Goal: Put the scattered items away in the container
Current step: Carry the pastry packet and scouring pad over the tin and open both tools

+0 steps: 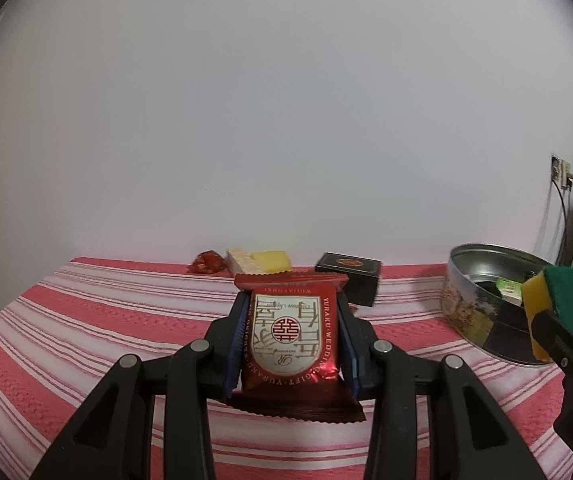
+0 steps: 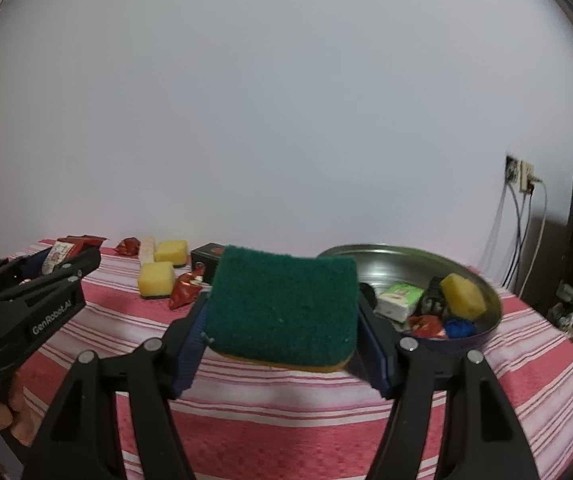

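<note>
My left gripper [image 1: 291,304] is shut on a red snack packet [image 1: 290,340] and holds it above the striped cloth; it also shows in the right wrist view [image 2: 66,258]. My right gripper [image 2: 282,304] is shut on a green-and-yellow sponge [image 2: 286,308], just left of the round metal tin [image 2: 486,292]. The tin [image 1: 466,312] holds a yellow sponge [image 2: 462,294], a green-white packet [image 2: 400,300], red and blue items. The held sponge shows in the left wrist view [image 1: 566,300].
On the red striped cloth [image 2: 286,420] lie two yellow sponges [image 2: 156,280], a black box [image 1: 348,276], red wrappers [image 2: 184,290] and a pale bar [image 2: 147,250]. A wall socket with cables [image 2: 520,176] and dark furniture stand at the right.
</note>
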Demonstrator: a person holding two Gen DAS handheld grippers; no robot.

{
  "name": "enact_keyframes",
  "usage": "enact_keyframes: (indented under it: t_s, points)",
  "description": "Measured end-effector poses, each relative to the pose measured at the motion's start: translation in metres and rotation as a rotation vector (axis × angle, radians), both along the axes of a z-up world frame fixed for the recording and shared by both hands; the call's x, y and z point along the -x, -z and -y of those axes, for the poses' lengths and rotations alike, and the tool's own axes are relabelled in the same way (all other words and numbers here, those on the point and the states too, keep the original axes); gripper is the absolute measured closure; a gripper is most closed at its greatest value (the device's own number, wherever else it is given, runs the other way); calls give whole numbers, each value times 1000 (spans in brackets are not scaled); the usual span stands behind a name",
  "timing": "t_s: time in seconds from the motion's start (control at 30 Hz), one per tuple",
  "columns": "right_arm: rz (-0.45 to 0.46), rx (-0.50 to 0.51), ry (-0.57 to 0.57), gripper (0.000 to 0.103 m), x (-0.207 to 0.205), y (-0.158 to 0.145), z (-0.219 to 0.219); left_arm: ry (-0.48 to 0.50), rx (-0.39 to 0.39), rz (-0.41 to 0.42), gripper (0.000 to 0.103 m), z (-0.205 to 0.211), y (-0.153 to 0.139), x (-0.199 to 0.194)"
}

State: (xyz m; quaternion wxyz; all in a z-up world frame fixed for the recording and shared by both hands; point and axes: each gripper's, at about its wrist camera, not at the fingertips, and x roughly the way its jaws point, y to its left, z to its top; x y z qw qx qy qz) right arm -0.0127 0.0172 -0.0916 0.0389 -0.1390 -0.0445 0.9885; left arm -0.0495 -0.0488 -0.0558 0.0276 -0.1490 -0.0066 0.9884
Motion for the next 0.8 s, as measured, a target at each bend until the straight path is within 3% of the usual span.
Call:
enact_keyframes:
  t_s: [0.5,0.8]
  points:
    - [-1,-20,134,35,-3,-3,-76,109,-1,39,61,-58,4,8]
    - [2,-57,224,35,7,-4,-125,259,15,12,61,-116,4,11]
